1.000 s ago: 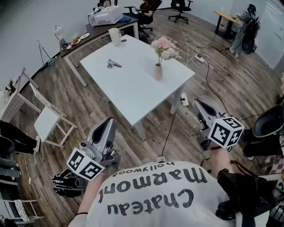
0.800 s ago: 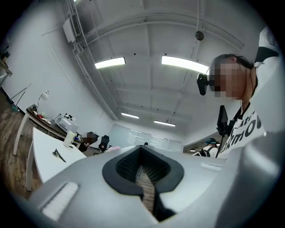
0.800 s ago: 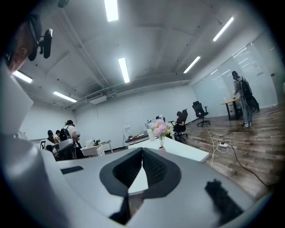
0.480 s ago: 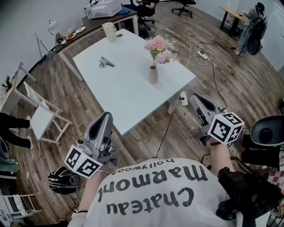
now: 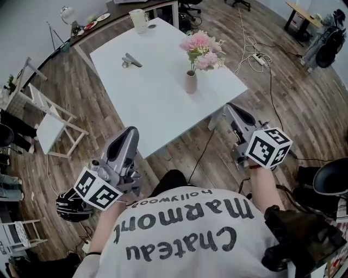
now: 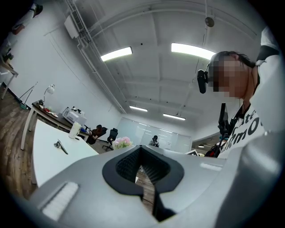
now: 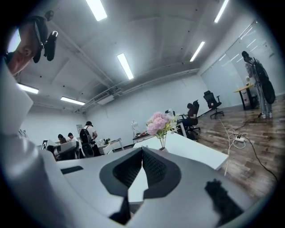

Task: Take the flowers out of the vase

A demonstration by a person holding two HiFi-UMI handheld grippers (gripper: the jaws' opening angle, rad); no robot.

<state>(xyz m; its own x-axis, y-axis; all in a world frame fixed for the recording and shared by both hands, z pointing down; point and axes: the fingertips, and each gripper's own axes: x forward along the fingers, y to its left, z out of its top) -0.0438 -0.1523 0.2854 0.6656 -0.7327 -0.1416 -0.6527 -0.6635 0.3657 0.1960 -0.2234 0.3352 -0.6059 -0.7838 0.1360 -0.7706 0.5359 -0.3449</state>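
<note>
A bunch of pink flowers (image 5: 202, 46) stands upright in a small pinkish vase (image 5: 190, 82) near the right side of the white table (image 5: 157, 111). Both grippers hang short of the table's near edge, over the wooden floor, and touch nothing. My left gripper (image 5: 129, 134) is shut and empty, near the table's front corner. My right gripper (image 5: 229, 108) is also shut and empty, beside the right front edge, below the vase. In the right gripper view the flowers (image 7: 159, 124) rise just above the closed jaws. In the left gripper view the flowers (image 6: 122, 142) show small and far off.
A metal tool (image 5: 129, 59) and a white jug (image 5: 140, 16) sit on the table's far part. A white folding chair (image 5: 50, 126) stands to the left. A black helmet (image 5: 69, 206) lies on the floor. Cables and a power strip (image 5: 261, 59) run at the right.
Both grippers have moved forward toward the table, which now sits closer in the head view. Their jaws have stayed shut. The vase and flowers have not moved.
</note>
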